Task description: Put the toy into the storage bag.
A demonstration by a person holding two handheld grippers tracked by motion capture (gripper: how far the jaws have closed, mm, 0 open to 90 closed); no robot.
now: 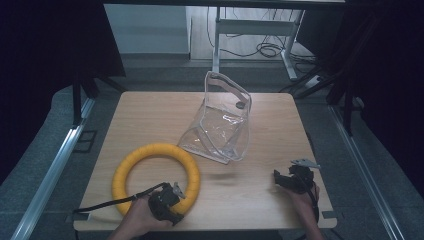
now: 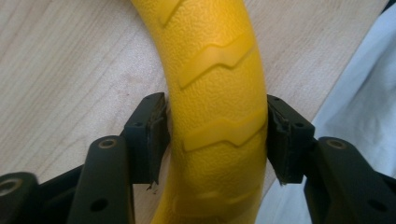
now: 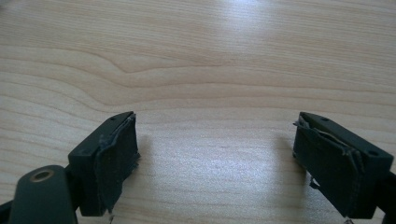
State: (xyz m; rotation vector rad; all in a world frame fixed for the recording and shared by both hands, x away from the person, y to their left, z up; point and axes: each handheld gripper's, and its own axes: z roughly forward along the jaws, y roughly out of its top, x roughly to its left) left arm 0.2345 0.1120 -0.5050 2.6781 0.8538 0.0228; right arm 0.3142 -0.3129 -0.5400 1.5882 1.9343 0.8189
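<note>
The yellow ring (image 2: pixel 217 107) looks like matt, pebbled rubber with raised zigzag ridges, the table (image 3: pixel 196 70) pale grained wood, the bag (image 1: pixel 220 125) glossy clear plastic.

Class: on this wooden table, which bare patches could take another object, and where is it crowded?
Free: the far-left corner of the wooden table beyond the yellow ribbed ring, and the near middle between the ring and the right gripper. Crowded: the centre, where the ring nearly meets the clear plastic bag.

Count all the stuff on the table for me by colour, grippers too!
Yellow: 1, the ring
See-through: 1, the clear bag
Black: 2, the left gripper and the right gripper
Total: 4
</note>
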